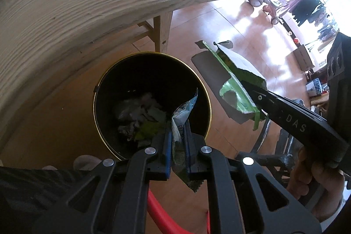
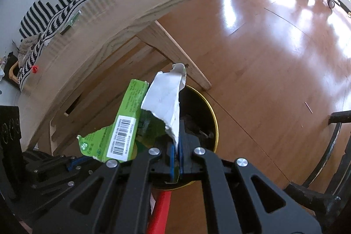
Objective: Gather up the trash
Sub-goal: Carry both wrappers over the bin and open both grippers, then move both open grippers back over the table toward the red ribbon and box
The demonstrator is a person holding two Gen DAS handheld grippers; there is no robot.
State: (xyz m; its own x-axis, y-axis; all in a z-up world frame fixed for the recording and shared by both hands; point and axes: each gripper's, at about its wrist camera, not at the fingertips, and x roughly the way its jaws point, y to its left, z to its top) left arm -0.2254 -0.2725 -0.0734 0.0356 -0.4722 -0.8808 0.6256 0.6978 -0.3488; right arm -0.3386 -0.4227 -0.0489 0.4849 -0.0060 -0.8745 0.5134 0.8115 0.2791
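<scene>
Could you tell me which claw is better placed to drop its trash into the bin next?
Left, probably. The left claw grips a wrapper right above the bin opening, so it should fall inside. The right claw, gripping the torn green carton, sits off beside the rim in the left view.

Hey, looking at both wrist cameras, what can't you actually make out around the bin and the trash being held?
- Left wrist view: the bin floor is hidden under crumpled trash and shadow.
- Left wrist view: print on the wrapper held by the left hand-held gripper is too small.
- Right wrist view: the torn green carton in the right hand-held gripper covers most of the bin.
</scene>
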